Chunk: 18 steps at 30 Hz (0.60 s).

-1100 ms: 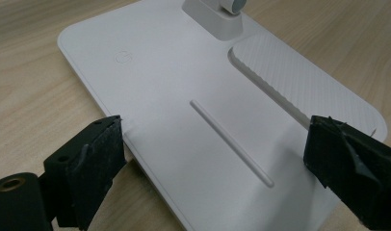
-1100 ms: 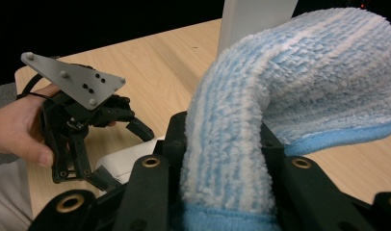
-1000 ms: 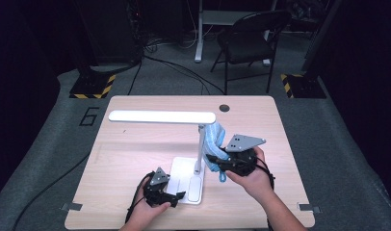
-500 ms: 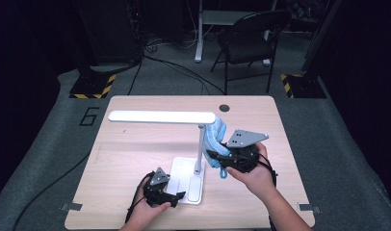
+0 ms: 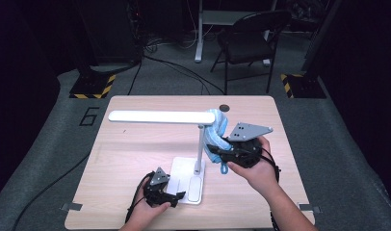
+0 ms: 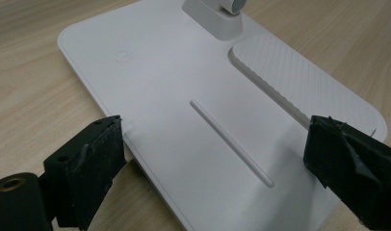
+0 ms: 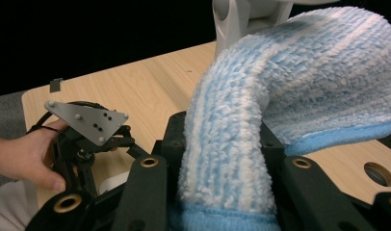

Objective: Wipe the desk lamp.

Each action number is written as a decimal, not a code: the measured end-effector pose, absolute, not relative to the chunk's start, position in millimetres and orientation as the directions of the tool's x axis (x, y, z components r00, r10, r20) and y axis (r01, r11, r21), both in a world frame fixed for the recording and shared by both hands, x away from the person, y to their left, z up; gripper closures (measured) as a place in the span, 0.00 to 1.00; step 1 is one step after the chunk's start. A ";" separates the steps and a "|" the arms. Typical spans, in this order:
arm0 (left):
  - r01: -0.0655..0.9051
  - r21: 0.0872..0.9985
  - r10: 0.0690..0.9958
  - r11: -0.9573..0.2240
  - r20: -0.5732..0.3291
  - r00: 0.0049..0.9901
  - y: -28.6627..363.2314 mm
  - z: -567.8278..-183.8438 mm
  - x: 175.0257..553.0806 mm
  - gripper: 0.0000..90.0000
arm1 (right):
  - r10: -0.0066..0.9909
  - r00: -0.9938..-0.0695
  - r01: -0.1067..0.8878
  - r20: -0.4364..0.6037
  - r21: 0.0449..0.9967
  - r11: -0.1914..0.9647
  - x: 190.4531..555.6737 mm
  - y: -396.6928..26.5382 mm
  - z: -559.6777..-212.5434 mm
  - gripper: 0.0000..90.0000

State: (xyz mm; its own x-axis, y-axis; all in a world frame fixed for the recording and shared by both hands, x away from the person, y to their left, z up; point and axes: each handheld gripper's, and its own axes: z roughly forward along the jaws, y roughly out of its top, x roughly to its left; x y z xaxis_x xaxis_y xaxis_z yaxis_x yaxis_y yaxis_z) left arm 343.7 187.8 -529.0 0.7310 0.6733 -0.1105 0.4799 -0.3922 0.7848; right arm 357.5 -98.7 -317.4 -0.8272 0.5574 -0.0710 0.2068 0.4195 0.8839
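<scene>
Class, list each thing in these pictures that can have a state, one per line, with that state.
Desk lamp: upright, light bar level.
Lamp base: flat on table, between the left claw's jaws.
Blue cloth: clamped, draped up against the lamp.
Left claw: open.
Right claw: shut on cloth.

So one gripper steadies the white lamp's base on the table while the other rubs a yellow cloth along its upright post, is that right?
Not quite: the cloth is light blue, not yellow, as the right gripper view shows, clamped in the right gripper. The rest holds: the left gripper has its open jaws at the white lamp's base, and the cloth lies against the post near its top.
</scene>
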 end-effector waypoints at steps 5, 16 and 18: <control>0.480 0.785 0.673 -0.392 -0.110 0.731 187.8 -529.0 343.7 0.08 | 0.557 -0.827 0.195 -0.076 0.890 0.412 356.3 -99.2 -311.1 0.73; 0.477 0.786 0.672 -0.395 -0.107 0.732 187.8 -529.0 343.6 0.08 | 0.558 -0.825 0.179 -0.094 0.892 0.415 354.9 -95.4 -310.6 0.73; 0.475 0.784 0.672 -0.399 -0.104 0.734 188.1 -528.9 343.7 0.08 | 0.557 -0.825 0.180 -0.094 0.891 0.416 355.3 -95.3 -313.1 0.73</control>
